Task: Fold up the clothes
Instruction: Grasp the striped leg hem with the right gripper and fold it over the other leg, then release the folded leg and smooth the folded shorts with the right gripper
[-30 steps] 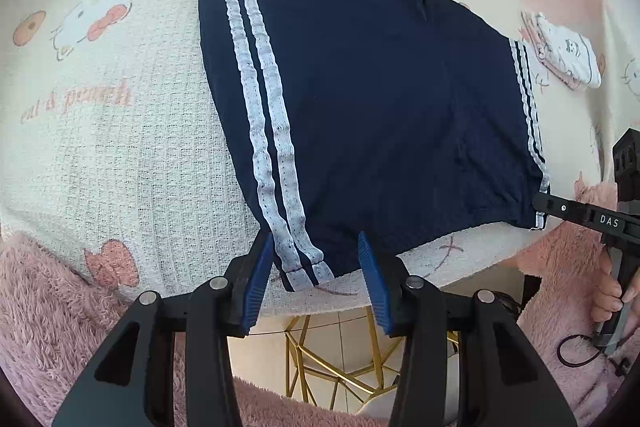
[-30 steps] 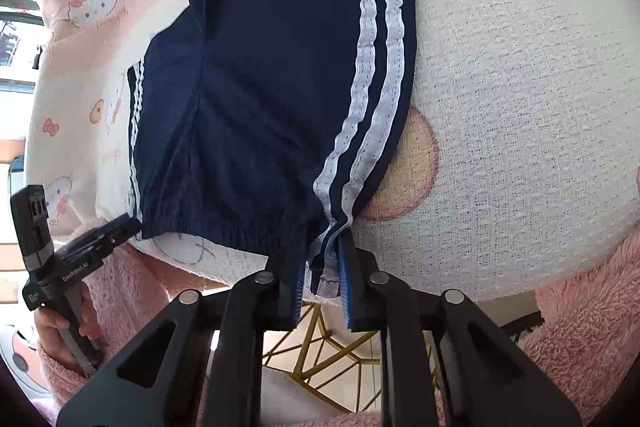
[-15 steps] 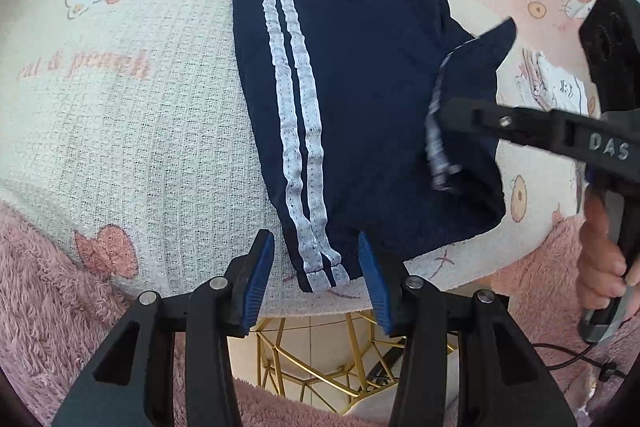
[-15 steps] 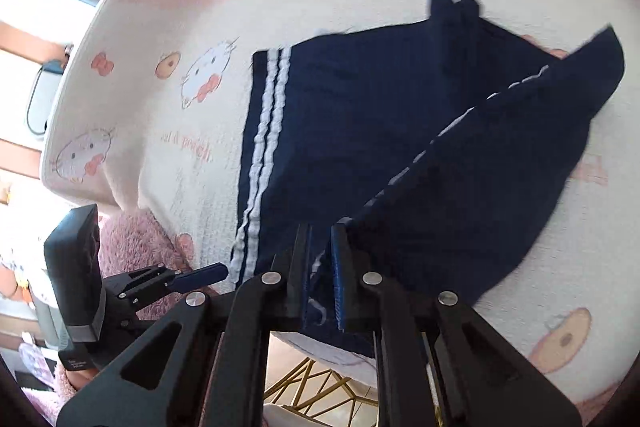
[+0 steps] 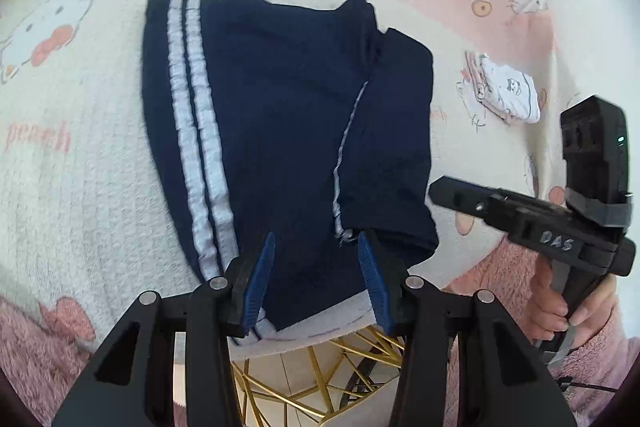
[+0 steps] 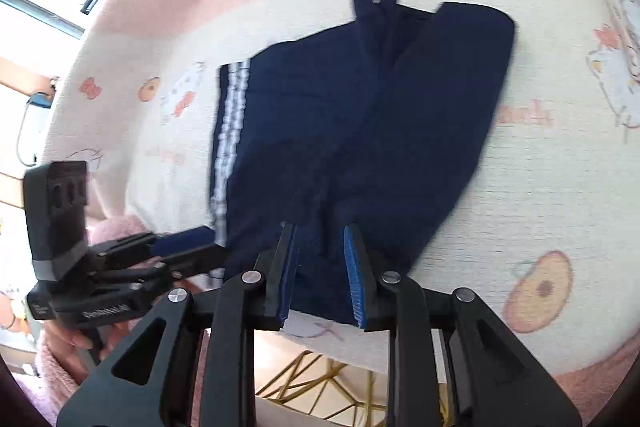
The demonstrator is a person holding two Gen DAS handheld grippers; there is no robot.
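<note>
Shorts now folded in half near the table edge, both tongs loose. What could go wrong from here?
1. The shorts hang slightly over the front edge of the blanket; a careless pull may drag them off.
2. The folded-over leg lies askew, its hem not matching the striped side, so the next fold may come out crooked.
3. The right tongs, jaws just opened with cloth between them, may snag the fabric and undo the fold when lifting. The left tongs are open too.

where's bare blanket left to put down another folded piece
Widest free patch: the cream blanket left of the navy shorts, on their white-striped side. A second strip runs between the shorts' folded edge and the small white folded garment. The near table edge is crowded: left gripper and right gripper both hang over the shorts' hem.
</note>
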